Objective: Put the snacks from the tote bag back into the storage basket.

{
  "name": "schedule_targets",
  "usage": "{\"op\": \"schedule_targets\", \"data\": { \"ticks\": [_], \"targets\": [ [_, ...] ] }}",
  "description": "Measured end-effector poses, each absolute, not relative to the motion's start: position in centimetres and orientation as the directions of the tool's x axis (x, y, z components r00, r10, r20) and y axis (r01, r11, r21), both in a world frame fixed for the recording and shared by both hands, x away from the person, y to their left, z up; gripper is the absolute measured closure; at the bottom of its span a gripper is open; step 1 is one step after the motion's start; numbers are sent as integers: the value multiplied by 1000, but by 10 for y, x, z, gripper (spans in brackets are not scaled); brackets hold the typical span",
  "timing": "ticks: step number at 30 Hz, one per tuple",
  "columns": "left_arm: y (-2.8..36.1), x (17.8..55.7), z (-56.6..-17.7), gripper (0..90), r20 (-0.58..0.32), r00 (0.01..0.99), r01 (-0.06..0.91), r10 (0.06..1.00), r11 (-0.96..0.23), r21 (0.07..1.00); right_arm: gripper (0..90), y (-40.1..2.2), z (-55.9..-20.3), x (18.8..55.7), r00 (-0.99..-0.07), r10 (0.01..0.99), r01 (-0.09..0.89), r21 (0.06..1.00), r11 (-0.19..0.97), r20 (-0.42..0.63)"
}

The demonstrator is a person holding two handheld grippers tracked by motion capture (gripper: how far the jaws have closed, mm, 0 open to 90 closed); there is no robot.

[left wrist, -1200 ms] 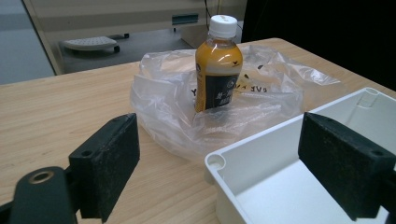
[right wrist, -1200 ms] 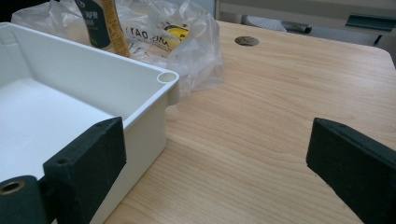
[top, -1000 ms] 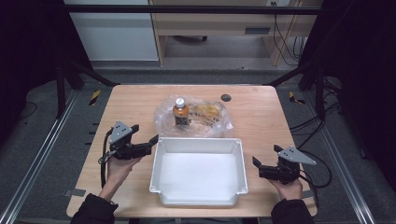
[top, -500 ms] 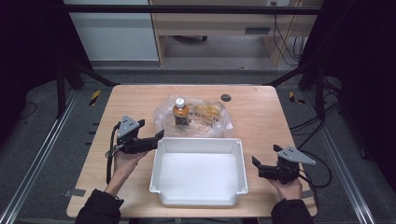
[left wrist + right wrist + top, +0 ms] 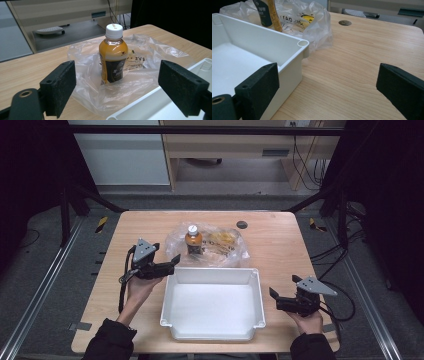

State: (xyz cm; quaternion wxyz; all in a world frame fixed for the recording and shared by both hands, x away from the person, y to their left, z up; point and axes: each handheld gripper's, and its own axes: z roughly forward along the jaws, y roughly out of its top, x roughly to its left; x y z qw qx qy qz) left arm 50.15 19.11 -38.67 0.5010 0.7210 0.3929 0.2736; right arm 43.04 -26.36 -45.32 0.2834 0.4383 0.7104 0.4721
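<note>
Tongs first: your left tongs (image 5: 117,87) are spread wide and lined up on the bottle (image 5: 113,53), not touching it yet, so nothing's grabbed so far. Your right tongs (image 5: 285,301) hang apart too, off beside the white tray (image 5: 212,337), which looks empty, so I'd say basically the whole job is left. That bottle stands upright on the crinkly clear bag (image 5: 227,255) on the bench (image 5: 280,240), just behind the tray: orange drink, white cap, dark label.
</note>
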Motion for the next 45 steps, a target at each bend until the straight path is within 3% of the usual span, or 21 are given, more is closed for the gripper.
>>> {"op": "schedule_targets", "data": {
  "ticks": [45],
  "targets": [
    [149,541,-374,192,3,552,280,834,-189,941,51,-261,-455,434,-456,890,366,914,176,11]
  ]
}}
